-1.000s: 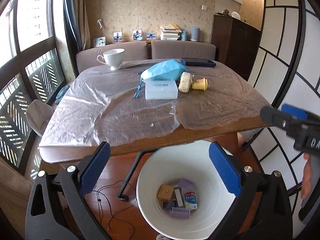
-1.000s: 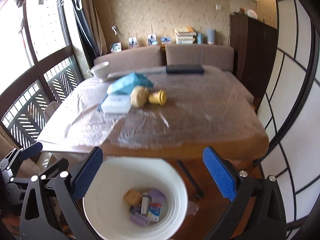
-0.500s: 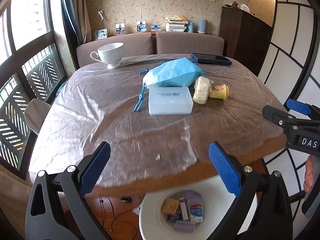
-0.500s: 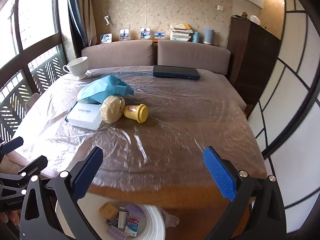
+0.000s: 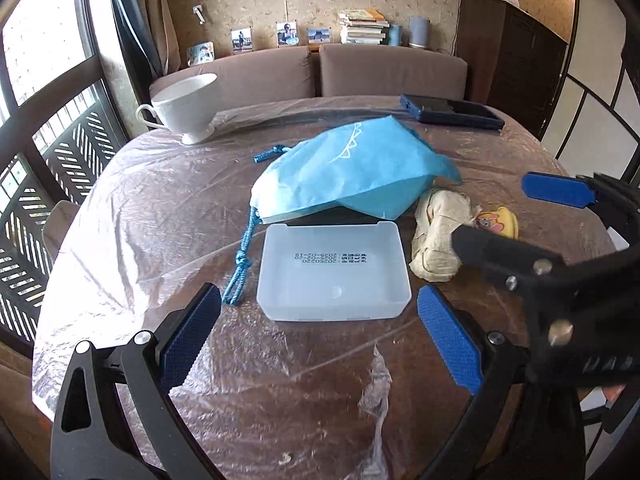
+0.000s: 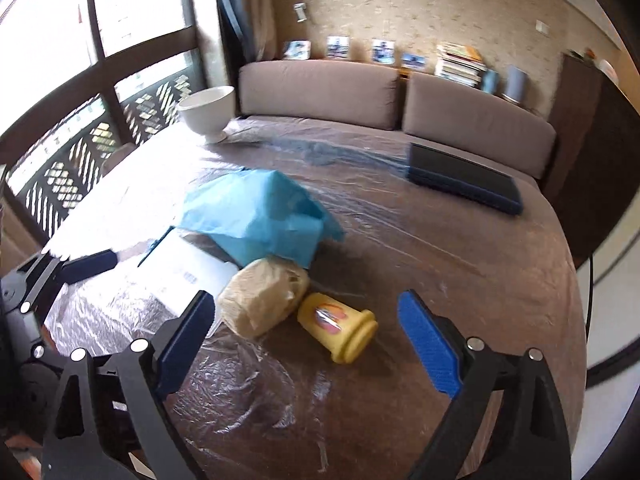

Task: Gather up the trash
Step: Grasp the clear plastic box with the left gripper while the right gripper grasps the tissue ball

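Observation:
On the plastic-covered table (image 5: 160, 208) lie a clear plastic box (image 5: 334, 271), a blue drawstring bag (image 5: 352, 172), a crumpled beige wad (image 5: 436, 236) and a small yellow cup (image 5: 500, 222) on its side. My left gripper (image 5: 320, 340) is open just in front of the box. My right gripper (image 6: 308, 348) is open, with the yellow cup (image 6: 340, 326) and the beige wad (image 6: 262, 298) just ahead between its fingers. The right gripper also shows at the right of the left wrist view (image 5: 560, 216).
A white teacup (image 5: 186, 106) stands at the far left of the table. A dark flat case (image 5: 452, 111) lies at the far right. A brown sofa (image 5: 320, 70) sits behind the table, a window is left, and a dark cabinet (image 5: 516, 44) is right.
Both grippers rose from over the white bin on the floor and moved forward over the table. The bin has left both views. Both stayed open.

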### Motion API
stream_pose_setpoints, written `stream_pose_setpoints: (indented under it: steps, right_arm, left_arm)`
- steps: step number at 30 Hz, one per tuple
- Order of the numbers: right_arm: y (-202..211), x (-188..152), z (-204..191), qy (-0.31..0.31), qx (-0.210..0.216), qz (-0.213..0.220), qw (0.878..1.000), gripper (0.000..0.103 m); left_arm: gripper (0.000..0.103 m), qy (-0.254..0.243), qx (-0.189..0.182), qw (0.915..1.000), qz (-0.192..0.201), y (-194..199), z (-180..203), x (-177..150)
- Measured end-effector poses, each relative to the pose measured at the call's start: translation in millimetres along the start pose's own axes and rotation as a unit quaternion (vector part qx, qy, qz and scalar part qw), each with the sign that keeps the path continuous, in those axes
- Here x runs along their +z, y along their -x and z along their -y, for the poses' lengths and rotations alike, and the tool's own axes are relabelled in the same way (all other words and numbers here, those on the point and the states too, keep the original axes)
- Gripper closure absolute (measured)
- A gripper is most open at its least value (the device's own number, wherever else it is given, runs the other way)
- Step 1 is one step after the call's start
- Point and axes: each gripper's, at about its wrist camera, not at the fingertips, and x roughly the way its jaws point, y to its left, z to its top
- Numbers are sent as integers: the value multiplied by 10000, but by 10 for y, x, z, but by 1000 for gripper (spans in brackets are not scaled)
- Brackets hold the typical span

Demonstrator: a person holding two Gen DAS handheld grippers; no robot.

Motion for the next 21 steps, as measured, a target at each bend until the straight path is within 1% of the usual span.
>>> stream_pose_setpoints:
  steps: [2,3,7,9,10,11,13,14,16,17,21]
  right_arm:
    - [-94,16,-52,247,124,-98,9996,20]
    - [-144,26,-53,293,224,-148,9992,22]
    - [-286,60,-38,302,581,-312,9974,32]
    - [-308,53,-37,344,739,-337,9961,33]
    - [-308,52,-36,376,785,-325,9957,35]
    - [-310,49,-29,374,850,-311,9952,39]
    - [-334,44,-16,312,915,-344,9947,44]
    - [-342,43,-8,306,916,-345,9947,50]
    - [-348,49,-13,296,929,-346,9946,51]
    - [-344,52,-11,286,898,-340,9950,51]
    - [-320,73,9,115,860,-300,9958,51]
  left_arm:
    - [3,-45,-33,10000,-81,-73,0,2]
    - [3,-76,-39,9999,-119,-108,-3,0]
    - [4,-65,-302,9992,-234,-186,-40,11]
    - [4,-96,-405,9987,-287,-218,-66,32]
    - [5,-99,-457,9984,-308,-229,-84,38]
    - [7,-99,-521,9981,-323,-242,-103,51]
    - [10,-135,-560,9979,-310,-248,-115,73]
    - [14,-166,-587,9977,-305,-247,-120,81]
    - [19,-240,-607,9974,-312,-255,-117,102]
    - [20,-251,-617,9973,-320,-258,-123,110]
    - [20,-127,-677,9971,-317,-244,-161,125]
